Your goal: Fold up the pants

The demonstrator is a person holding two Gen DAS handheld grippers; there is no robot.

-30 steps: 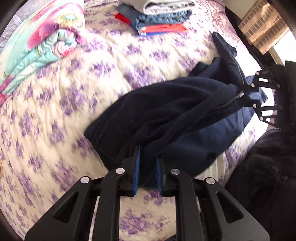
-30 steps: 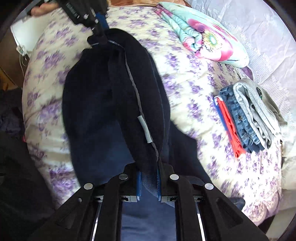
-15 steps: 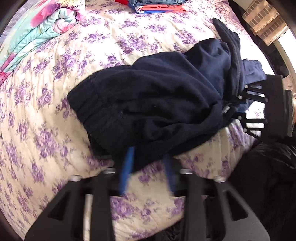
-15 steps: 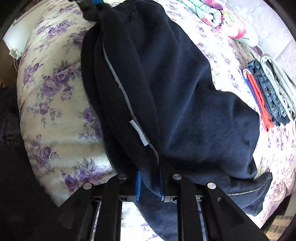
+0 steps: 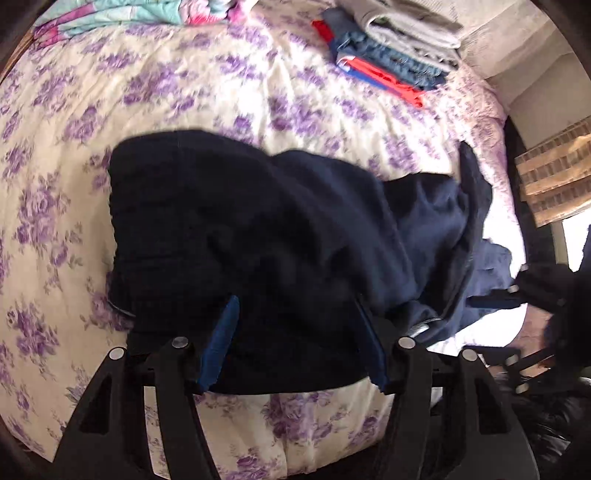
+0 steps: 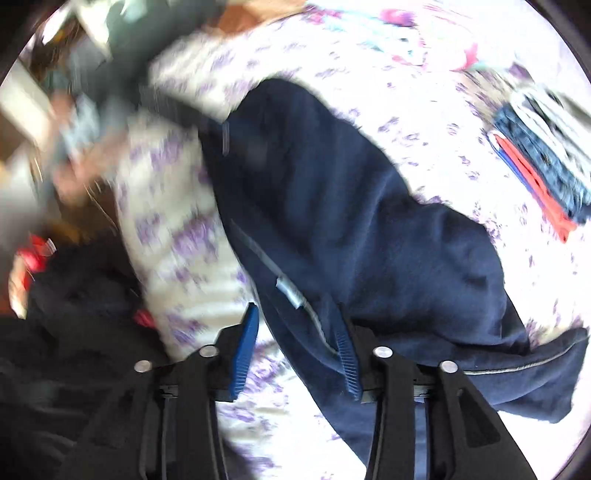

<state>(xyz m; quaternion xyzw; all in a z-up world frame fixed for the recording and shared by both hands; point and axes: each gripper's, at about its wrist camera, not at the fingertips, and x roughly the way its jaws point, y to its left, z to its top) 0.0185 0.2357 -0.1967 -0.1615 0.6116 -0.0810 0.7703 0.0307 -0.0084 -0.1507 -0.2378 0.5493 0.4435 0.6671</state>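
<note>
Your left gripper has its jaws spread wide, and the dark navy pants fill the gap between them, so nothing passes straight ahead there. To the left of the pants, bare floral bedspread gives you room. Beyond the pants another open stretch of bedspread runs up to the stack of folded clothes at the far right and the folded floral blanket at the far left. Your right gripper is also spread; the pants lie against its right finger, with bedspread showing left of them. A dark heap blocks the low left.
</note>
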